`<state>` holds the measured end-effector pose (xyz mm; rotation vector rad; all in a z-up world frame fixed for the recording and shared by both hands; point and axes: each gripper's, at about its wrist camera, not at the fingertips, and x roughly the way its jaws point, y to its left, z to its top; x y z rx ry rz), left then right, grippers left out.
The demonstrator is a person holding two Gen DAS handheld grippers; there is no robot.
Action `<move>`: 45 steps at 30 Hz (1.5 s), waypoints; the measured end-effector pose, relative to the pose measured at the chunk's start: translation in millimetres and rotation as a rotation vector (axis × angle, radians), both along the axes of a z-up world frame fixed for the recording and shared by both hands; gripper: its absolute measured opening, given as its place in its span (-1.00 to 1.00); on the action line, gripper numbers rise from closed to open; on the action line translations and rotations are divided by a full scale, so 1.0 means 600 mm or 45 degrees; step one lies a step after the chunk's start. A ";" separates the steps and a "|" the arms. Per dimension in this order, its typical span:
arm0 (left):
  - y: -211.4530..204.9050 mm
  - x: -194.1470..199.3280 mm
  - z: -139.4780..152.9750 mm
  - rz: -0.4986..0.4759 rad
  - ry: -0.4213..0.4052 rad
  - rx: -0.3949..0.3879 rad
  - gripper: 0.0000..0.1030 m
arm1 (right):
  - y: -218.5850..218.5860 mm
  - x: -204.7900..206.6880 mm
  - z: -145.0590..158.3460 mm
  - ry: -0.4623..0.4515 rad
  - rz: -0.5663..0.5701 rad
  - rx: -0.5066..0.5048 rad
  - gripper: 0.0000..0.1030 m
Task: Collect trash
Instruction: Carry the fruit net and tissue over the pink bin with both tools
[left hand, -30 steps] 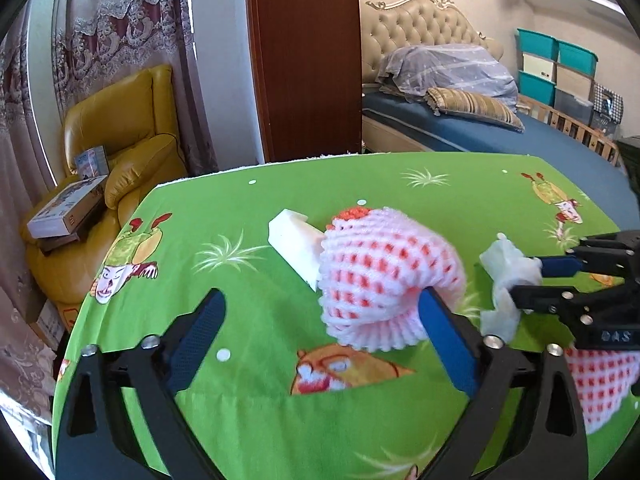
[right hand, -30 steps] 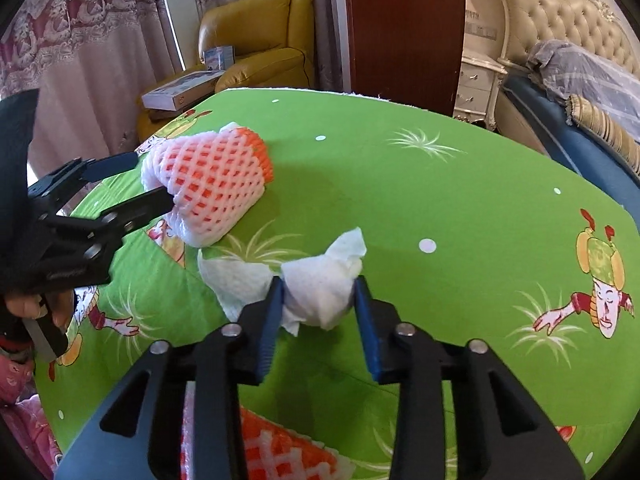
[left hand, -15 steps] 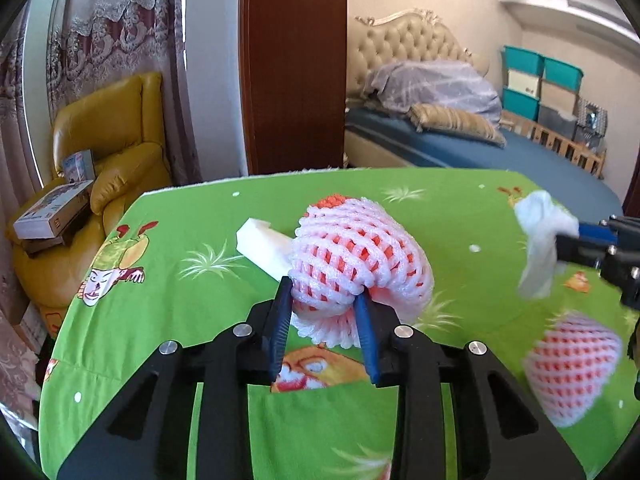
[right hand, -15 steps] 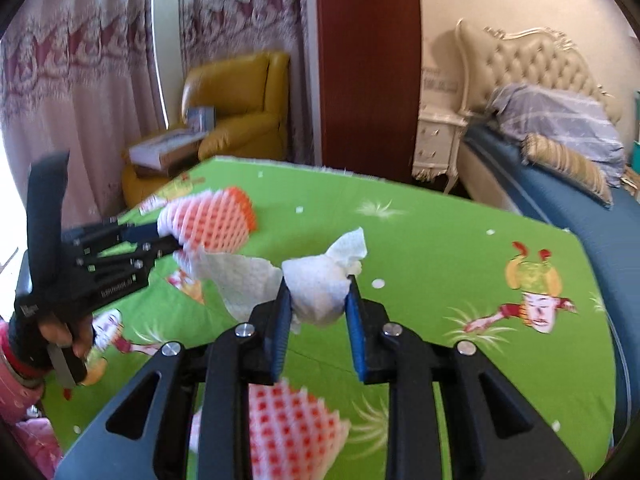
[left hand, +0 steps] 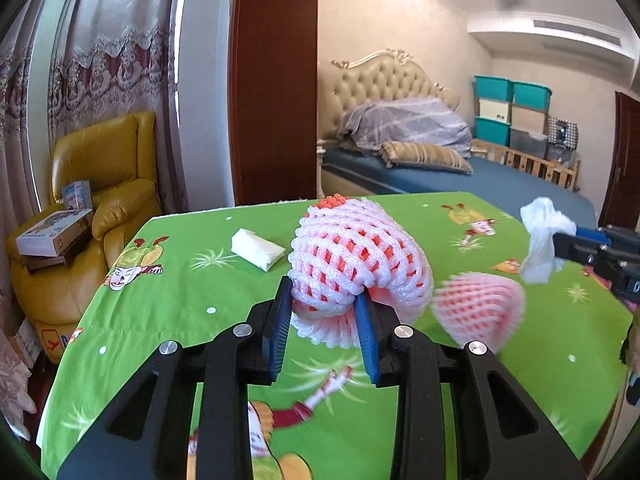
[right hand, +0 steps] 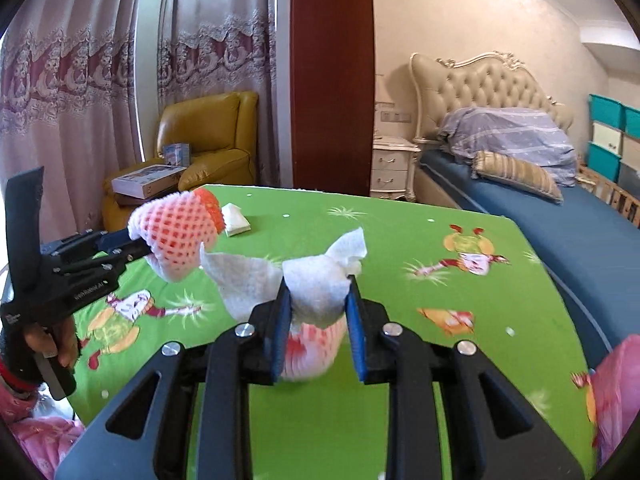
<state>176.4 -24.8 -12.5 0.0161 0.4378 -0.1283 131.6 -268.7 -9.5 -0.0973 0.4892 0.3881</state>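
The foam fruit net (left hand: 356, 264) is pinched between the jaws of the left gripper (left hand: 324, 320) and held clear above the green tabletop (left hand: 168, 300). The crumpled paper towel (right hand: 312, 288) is likewise squeezed in the jaws of the right gripper (right hand: 316, 320), also off the cloth. So two pieces are picked up, one in each hand. What remains (as far as the views show) is a second foam net (left hand: 480, 308) lying on the tabletop beneath the grippers, and a small white packet (left hand: 258, 249) near the far edge. No bin or bag is in sight, so where the held trash goes cannot be told.
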 end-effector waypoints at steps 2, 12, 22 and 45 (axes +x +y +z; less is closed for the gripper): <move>-0.012 -0.024 0.002 -0.016 -0.025 -0.005 -0.40 | -0.005 -0.026 -0.004 -0.017 -0.026 -0.013 -0.51; -0.082 -0.102 -0.008 -0.143 -0.092 0.011 -0.40 | -0.036 -0.117 -0.019 -0.048 -0.112 -0.018 -0.51; -0.120 -0.126 -0.010 -0.229 -0.130 0.067 -0.40 | -0.064 -0.146 -0.022 -0.058 -0.155 -0.006 -0.51; -0.196 -0.105 0.003 -0.424 -0.109 0.109 -0.40 | -0.160 -0.169 -0.019 -0.090 -0.302 0.042 -0.50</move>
